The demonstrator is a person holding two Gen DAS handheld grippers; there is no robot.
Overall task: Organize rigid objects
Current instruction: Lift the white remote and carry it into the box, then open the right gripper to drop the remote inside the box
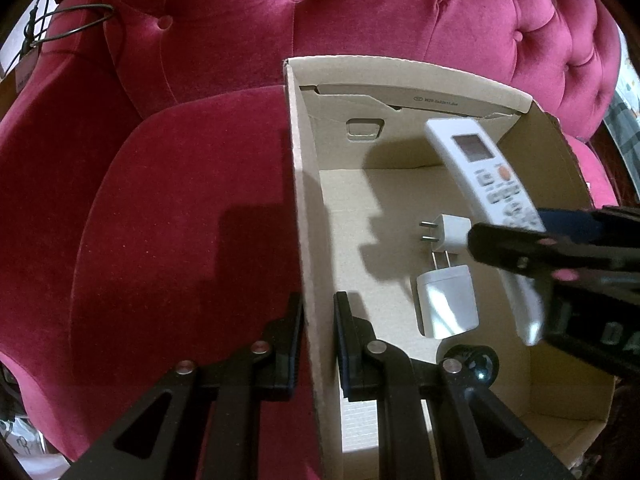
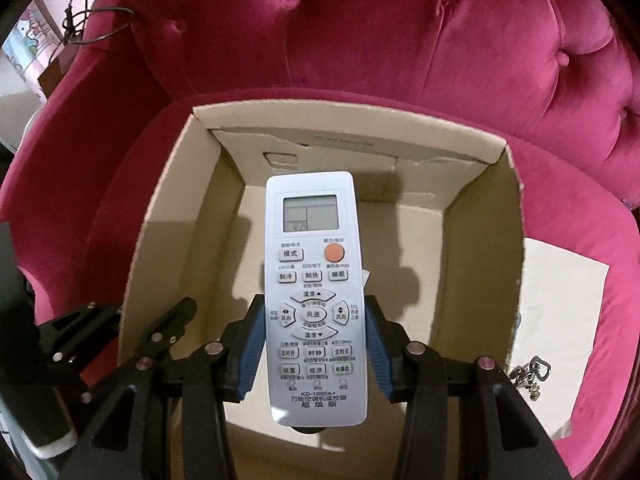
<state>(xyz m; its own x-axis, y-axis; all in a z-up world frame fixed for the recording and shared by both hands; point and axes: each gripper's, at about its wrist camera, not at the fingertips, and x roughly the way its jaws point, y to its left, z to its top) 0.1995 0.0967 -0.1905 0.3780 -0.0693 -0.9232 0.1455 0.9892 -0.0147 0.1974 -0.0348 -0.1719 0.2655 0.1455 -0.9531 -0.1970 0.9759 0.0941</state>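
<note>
Right gripper (image 2: 316, 344), black with blue pads, clamps a white air-conditioner remote control (image 2: 314, 292) by its long sides above the open brown cardboard box (image 1: 308, 184) on the crimson velvet armchair (image 1: 180, 208). Left gripper (image 1: 318, 344) pinches that box's left wall, jaws fully closed. Two white plug-in chargers (image 1: 446, 300) lie on the box floor
</note>
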